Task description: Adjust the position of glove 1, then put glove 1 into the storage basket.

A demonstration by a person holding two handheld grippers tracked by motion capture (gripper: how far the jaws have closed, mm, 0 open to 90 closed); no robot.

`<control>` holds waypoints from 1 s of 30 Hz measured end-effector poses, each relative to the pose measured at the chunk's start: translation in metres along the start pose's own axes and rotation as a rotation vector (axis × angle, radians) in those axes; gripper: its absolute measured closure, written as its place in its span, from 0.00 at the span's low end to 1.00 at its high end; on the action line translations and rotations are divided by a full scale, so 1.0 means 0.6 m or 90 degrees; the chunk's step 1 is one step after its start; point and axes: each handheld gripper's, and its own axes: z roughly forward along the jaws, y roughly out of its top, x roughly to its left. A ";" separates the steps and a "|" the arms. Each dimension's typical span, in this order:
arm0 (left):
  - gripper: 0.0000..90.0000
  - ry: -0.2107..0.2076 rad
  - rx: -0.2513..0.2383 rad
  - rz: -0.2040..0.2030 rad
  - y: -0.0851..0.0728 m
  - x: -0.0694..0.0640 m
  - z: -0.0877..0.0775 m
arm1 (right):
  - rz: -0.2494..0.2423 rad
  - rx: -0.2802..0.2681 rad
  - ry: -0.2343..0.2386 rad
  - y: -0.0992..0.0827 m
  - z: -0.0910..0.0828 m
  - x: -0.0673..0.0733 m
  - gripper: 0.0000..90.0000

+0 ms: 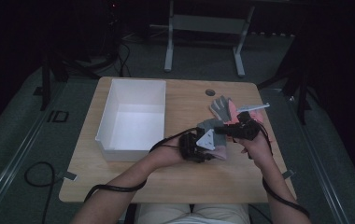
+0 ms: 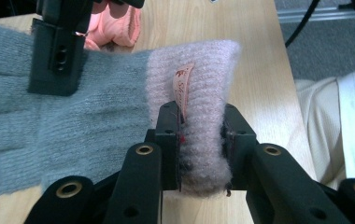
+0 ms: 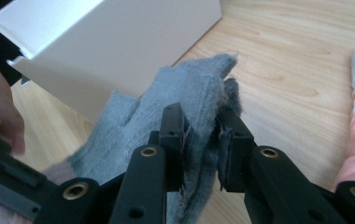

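Observation:
A grey knit glove with a fuzzy pink cuff hangs stretched between both grippers, just above the wooden table. My left gripper is shut on the cuff beside its small label. My right gripper is shut on the glove's grey finger end. In the high view the left gripper and right gripper sit close together at the table's right middle, with the glove between them. In the left gripper view the right gripper's jaw block clamps the glove's fingers.
An empty white bin stands on the left half of the table, close to the right gripper's jaws. A second grey and coral-pink glove lies behind the grippers. Black cables trail off the table's front edge.

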 end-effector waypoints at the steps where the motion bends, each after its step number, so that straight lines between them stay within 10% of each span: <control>1: 0.81 -0.005 0.001 0.000 0.001 0.004 -0.007 | 0.000 -0.002 0.003 0.003 -0.002 0.002 0.83; 30: 0.81 -0.007 0.078 0.029 -0.064 0.069 -0.187 | -0.068 -0.028 0.045 0.139 0.091 0.112 0.83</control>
